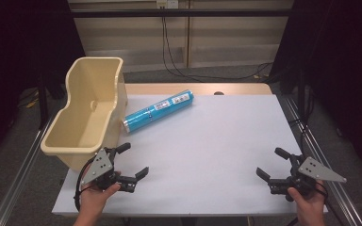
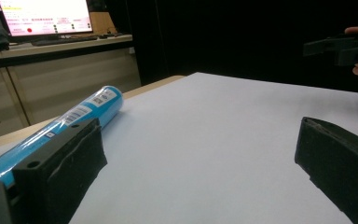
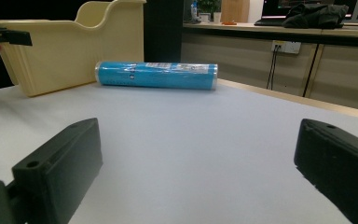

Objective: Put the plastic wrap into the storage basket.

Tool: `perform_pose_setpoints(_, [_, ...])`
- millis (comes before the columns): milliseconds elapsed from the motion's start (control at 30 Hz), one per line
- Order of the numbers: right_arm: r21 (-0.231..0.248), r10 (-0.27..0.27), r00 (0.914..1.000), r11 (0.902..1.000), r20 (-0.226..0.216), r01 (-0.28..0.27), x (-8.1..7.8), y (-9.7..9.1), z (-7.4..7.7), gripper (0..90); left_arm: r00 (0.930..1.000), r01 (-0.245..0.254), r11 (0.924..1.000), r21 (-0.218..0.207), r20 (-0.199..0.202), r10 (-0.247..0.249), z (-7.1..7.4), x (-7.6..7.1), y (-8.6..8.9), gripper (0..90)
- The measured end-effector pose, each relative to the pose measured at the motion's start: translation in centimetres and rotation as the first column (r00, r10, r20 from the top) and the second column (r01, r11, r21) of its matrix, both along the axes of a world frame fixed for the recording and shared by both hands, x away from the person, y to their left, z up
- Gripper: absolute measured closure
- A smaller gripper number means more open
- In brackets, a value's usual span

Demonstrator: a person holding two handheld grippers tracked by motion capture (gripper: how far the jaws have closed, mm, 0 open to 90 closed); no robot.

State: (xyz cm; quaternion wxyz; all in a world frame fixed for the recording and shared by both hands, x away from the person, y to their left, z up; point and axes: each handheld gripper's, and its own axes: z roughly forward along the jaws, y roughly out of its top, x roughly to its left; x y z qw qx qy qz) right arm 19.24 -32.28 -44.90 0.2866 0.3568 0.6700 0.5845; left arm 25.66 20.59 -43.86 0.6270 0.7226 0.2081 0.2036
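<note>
Roll [image 1: 159,111] of something wrapped in glossy blue film, with white printed labels along its length — that is the thing nearest both grippers, and it lies flat on the white table top [image 1: 217,141]. Taking the cream plastic bin [image 1: 90,110] as the landmark: the roll sits just beside the bin's right wall, its nearer end close against it or touching, I cannot tell which, and its far end angles away from the bin toward the back of the table.

The left gripper [image 1: 135,160] hovers just in front of the bin's near corner, jaws standing wide apart with nothing between them. The right gripper [image 1: 273,164] is well apart from the bin, across the table, likewise spread wide and empty. In the left gripper view the roll [image 2: 81,114] runs past one black jaw; in the right gripper view it [image 3: 156,74] lies side-on in front of the bin [image 3: 70,46].

My guess is that the roll is fairly light and reasonably stiff along its length, but the shiny wrap looks slippery and the round body will want to roll away when nudged. Squeezing hard could dent it if the core is hollow. I would take it across the middle, jaws on either side of the cylinder, so neither end droops, and lift it straight up before swinging it over the bin's rim.
</note>
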Motion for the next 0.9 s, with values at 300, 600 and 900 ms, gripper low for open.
perform_pose_setpoints(300, [-0.004, -0.001, 1.0000, 1.0000, 0.003, 0.001, -0.1, 0.1, 0.1, 0.4, 0.9999, 0.001, 1.0000, 0.000, -0.012, -0.001, 0.2, 0.3, -0.9, 1.2])
perform_pose_setpoints(600, [-0.002, 0.002, 1.0000, 1.0000, 0.005, -0.002, -0.1, 0.1, 0.0, 0.5, 0.9989, 0.017, 0.9998, -0.010, -0.044, -0.018, 0.5, 1.2, -2.5, 1.2])
perform_pose_setpoints(900, [0.003, 0.002, 1.0000, 1.0000, 0.004, -0.002, 0.0, 0.1, 0.1, 0.5, 0.9957, -0.018, 0.9997, 0.017, -0.091, 0.020, 0.8, 3.2, -4.2, 1.2])
